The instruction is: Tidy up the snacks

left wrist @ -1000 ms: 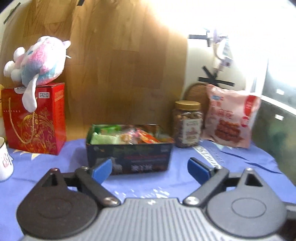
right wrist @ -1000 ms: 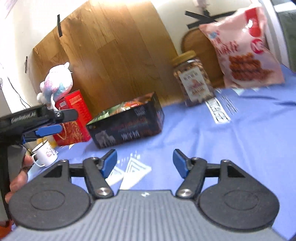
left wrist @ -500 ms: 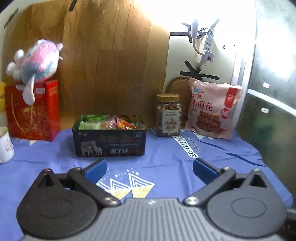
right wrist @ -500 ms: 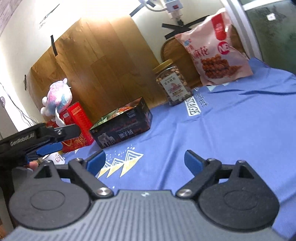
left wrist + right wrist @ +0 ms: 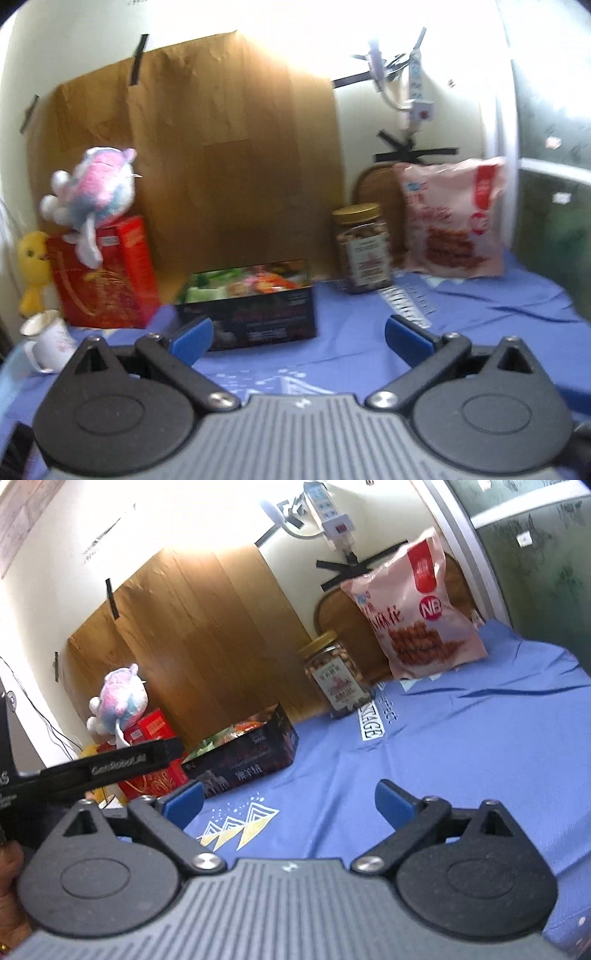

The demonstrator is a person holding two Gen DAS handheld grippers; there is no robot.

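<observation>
A dark open box [image 5: 255, 315] [image 5: 251, 753] full of colourful snack packets sits on the blue cloth. To its right stand a jar of nuts [image 5: 364, 249] [image 5: 336, 677] with a gold lid and a pink snack bag [image 5: 452, 218] [image 5: 417, 609] leaning on the wall. My left gripper [image 5: 299, 338] hangs open over the cloth, just short of the box, with nothing between its blue pads. My right gripper [image 5: 291, 805] is also empty and its jaws are still opening; it is further back and right of the box. The left gripper's black body [image 5: 92, 771] shows at the left of the right wrist view.
A red gift bag [image 5: 103, 273] with a plush toy [image 5: 92, 188] on top stands left of the box, beside a yellow toy [image 5: 33, 266] and a white mug [image 5: 46, 339]. A wood-grain board [image 5: 229, 166] backs the table. A power strip [image 5: 332, 513] hangs on the wall.
Both grippers have pulled back from the box, which now looks smaller and farther. The right jaws have spread wider, the left ones slightly. Nothing on the table has moved.
</observation>
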